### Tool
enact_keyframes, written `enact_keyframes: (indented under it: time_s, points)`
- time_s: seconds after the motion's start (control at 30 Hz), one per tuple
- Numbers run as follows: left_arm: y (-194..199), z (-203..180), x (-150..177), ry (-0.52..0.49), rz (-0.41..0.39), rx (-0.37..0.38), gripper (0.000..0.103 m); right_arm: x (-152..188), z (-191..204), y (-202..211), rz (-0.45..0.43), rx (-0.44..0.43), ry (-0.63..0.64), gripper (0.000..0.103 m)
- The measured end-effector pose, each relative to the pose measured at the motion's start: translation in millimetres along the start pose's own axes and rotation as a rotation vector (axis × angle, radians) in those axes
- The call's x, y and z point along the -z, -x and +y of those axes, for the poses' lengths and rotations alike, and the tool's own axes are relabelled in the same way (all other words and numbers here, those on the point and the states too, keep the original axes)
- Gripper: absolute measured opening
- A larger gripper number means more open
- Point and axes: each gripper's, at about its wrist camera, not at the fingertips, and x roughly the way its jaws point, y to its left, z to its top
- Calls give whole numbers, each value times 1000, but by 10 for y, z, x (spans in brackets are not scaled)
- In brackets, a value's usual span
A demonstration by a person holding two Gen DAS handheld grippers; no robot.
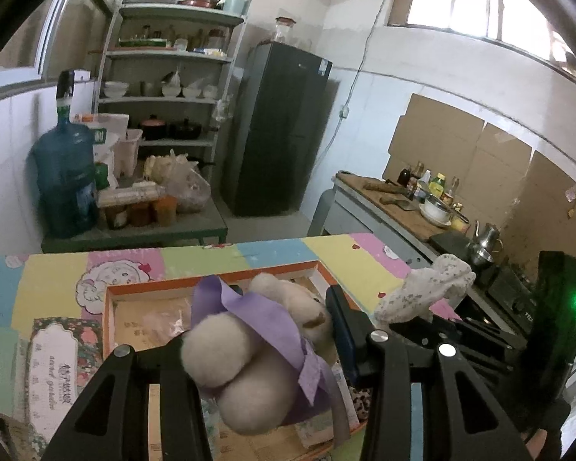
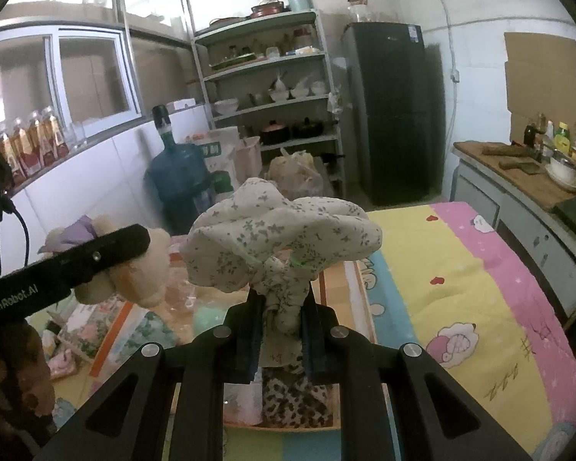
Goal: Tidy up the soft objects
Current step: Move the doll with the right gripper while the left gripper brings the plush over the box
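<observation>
Both tongs (image 1: pixel 257 345) (image 2: pixel 280 330) clamped on soft toys (image 1: pixel 249 349).

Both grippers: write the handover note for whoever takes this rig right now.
Left gripper: shut on the plush toy, cream with a purple ribbon, held up over the orange-rimmed box.
Right gripper: shut on the floral cloth by its bunched lower end, also lifted above the box.
The box sits on the colourful mat and already holds some soft items, including a leopard-print piece.
Done: both items picked up.
Left: place both, probably in the box, then release.
</observation>
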Motion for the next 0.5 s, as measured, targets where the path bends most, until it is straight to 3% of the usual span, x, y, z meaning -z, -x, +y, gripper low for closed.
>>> enact_keyframes:
  time_s: [0.5]
  points:
    - [-524,210,-55,69,127,-22,45,-92,-138,-437,89,-56,-20,17]
